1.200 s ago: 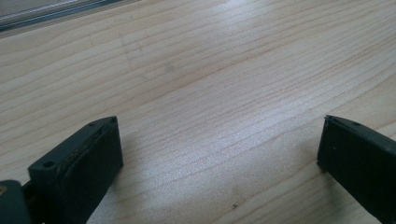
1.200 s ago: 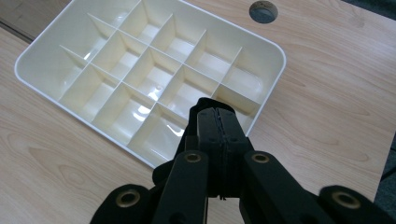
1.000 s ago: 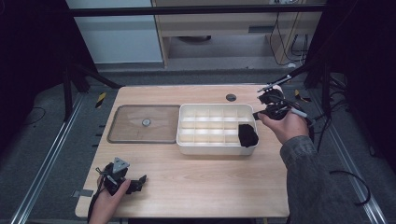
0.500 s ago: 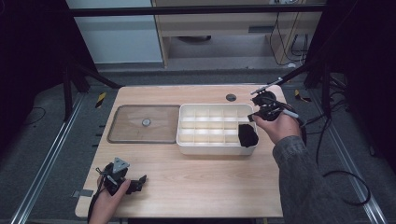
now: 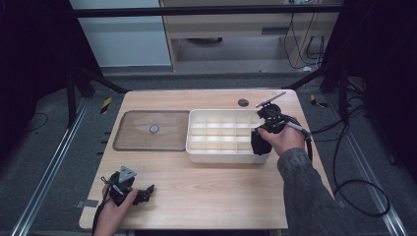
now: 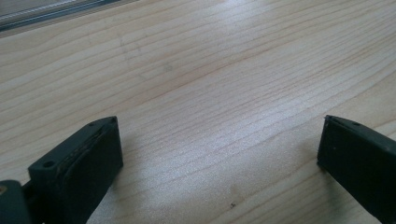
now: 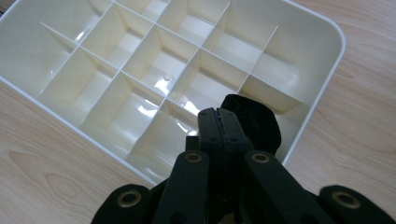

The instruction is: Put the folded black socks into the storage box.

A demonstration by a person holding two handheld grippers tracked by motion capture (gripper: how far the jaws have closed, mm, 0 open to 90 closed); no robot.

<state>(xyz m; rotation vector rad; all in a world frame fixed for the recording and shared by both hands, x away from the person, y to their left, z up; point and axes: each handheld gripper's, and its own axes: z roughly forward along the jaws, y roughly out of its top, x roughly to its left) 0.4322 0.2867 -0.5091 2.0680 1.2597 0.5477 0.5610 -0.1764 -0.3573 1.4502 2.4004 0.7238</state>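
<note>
A: Where is the right claw (image 7: 218, 122) now?

B: It hangs over the near right corner of the white divided tray (image 5: 196, 147), its two jaws pressed flat together with no gap between them and nothing pinched in them. In the high view the right claw (image 5: 262, 140) is hard to pick out in front of the hand that carries it.

A: And the black thing?

B: A soft-looking black object (image 7: 254, 122) sits right beyond the closed jaws, in the tray's corner compartment against the rounded rim. From the high view the black object (image 5: 258, 144) lies at the tray's right end, just below the right hand (image 5: 281, 137). Whether the jaw tips touch it I cannot tell; they are at least just beside it.

A: The rest of the tray?

B: The compartments farther from the right claw look bare, with glare on their floors.

A: And the other one?

B: The left claw (image 6: 219, 154) is spread wide, with only bare wood of the tabletop (image 6: 210, 70) between its jaws. In the high view the left claw (image 5: 142, 191) rests low at the near left edge, well apart from the tray. A flat tray lid (image 5: 133, 132) with a small knob lies beyond it, just beside the tray's left end.
</note>
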